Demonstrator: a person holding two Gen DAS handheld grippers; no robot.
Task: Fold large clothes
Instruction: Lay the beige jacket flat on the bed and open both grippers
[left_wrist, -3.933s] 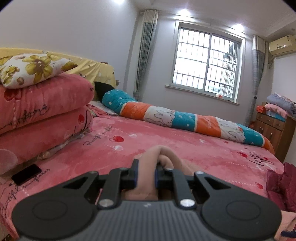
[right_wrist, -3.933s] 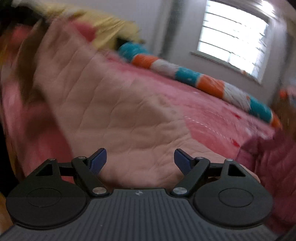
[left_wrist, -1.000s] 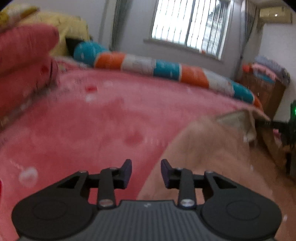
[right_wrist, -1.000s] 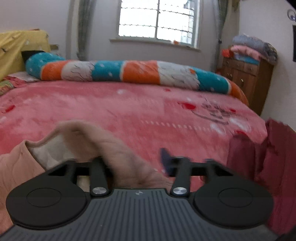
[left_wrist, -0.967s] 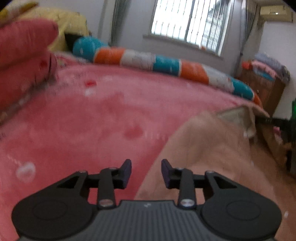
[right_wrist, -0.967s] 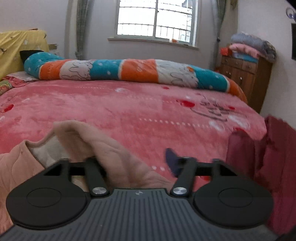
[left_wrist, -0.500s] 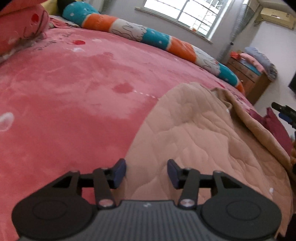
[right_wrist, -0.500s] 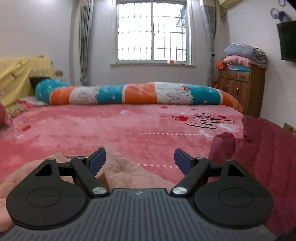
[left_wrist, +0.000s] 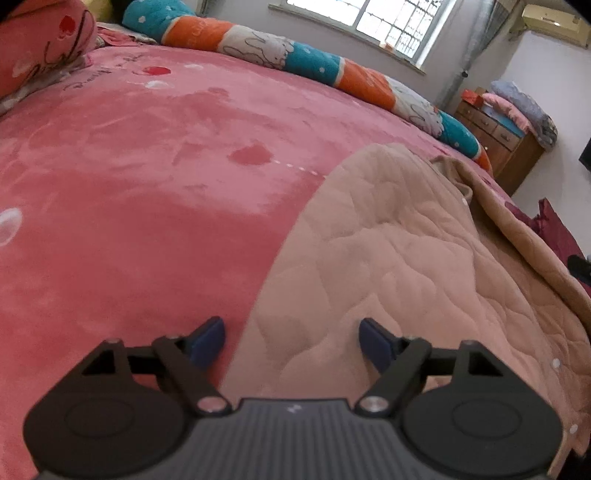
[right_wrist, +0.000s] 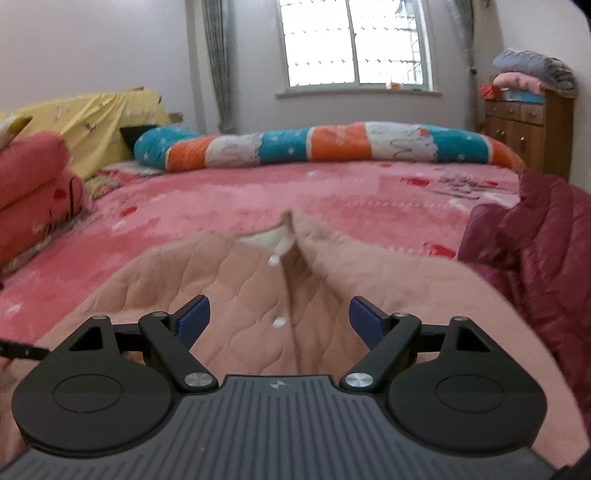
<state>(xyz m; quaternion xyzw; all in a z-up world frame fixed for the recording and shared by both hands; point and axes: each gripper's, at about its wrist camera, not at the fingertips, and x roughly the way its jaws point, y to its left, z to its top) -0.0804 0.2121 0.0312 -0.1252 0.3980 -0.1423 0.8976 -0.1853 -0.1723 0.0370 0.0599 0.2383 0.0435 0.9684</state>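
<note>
A large peach quilted garment (left_wrist: 399, 266) with white snap buttons lies spread on the pink bed (left_wrist: 129, 184). In the left wrist view my left gripper (left_wrist: 293, 341) hovers over the garment's left edge, its jaws opening, the cloth under them but not pinched by the blue pads. In the right wrist view the same peach garment (right_wrist: 229, 284) fills the foreground, its front opening and white lining facing away. My right gripper (right_wrist: 280, 319) stands wide open above it, nothing pressed between its pads.
A long teal, orange and white bolster (right_wrist: 325, 146) lies along the bed's far side under the window. Pink pillows (right_wrist: 33, 199) are stacked at the left. A dark red padded jacket (right_wrist: 532, 236) is heaped at the right. A wooden dresser (right_wrist: 528, 125) stands beyond.
Both grippers have let go of the peach garment, which now lies flat on the bed. The left gripper sank toward it and its jaws widened. The right gripper swung sideways and opened wide.
</note>
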